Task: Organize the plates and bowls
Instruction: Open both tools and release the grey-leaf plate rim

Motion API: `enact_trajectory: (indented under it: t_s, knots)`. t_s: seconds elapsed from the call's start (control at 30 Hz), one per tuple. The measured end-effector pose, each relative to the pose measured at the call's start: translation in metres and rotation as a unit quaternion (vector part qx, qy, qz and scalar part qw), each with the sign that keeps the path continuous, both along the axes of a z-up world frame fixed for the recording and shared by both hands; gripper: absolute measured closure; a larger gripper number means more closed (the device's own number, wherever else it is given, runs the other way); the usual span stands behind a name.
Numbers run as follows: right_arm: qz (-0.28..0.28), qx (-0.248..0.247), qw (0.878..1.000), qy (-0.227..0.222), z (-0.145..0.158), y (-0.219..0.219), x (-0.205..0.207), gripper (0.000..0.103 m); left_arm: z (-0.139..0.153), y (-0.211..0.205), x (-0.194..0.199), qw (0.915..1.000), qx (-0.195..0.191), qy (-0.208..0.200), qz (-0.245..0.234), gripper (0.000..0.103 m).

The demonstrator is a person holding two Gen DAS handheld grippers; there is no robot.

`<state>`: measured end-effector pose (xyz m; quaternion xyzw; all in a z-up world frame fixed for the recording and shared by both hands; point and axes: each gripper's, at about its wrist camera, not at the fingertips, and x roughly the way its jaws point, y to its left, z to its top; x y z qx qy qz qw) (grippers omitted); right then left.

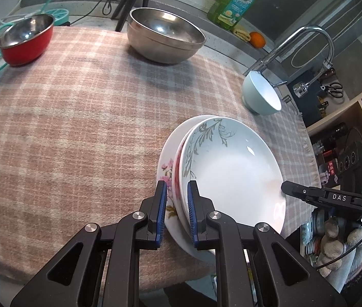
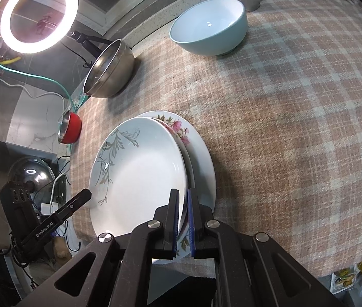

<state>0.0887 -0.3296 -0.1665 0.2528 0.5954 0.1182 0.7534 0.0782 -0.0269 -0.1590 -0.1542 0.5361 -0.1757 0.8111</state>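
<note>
Gripping opposite rims, the left tongs [image 1: 177,211] and right tongs [image 2: 183,221] are seen clamped narrowly on the leaf-patterned plate [image 1: 234,171], which is stacked with a flowered plate [image 1: 165,171] near the edge of the checked worktop [image 1: 78,117]. Both plates are judged stiff, glazed, slippery and breakable; the rim is the only hold offered. Whether each pinch also takes in a lower rim cannot be told, and how many plates are stacked is hidden.

A checked cloth [image 1: 78,117] covers the counter, carrying three bowls and stacked plates [image 1: 232,174].
</note>
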Motion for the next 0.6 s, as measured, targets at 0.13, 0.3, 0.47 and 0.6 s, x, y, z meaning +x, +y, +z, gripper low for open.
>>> enact_trajectory:
  t_s: [0.13, 0.3, 0.47, 0.6]
  knots:
    - [-0.002, -0.001, 1.000, -0.006, 0.006, 0.000, -0.002, 0.095, 0.004, 0.006, -0.001, 1.0000, -0.003, -0.005, 0.003, 0.090]
    - [-0.008, -0.004, 0.999, -0.034, 0.027, -0.002, -0.008, 0.093, 0.016, 0.017, -0.005, 0.9998, -0.008, -0.016, 0.011, 0.090]
    - [-0.010, -0.011, 0.998, -0.064, 0.049, -0.001, -0.015, 0.085, 0.033, 0.031, -0.010, 0.9991, -0.006, -0.035, 0.022, 0.090]
    - [-0.005, -0.023, 0.996, -0.089, 0.066, 0.002, -0.020, 0.081, 0.044, 0.041, -0.012, 0.9984, -0.007, -0.048, 0.030, 0.090]
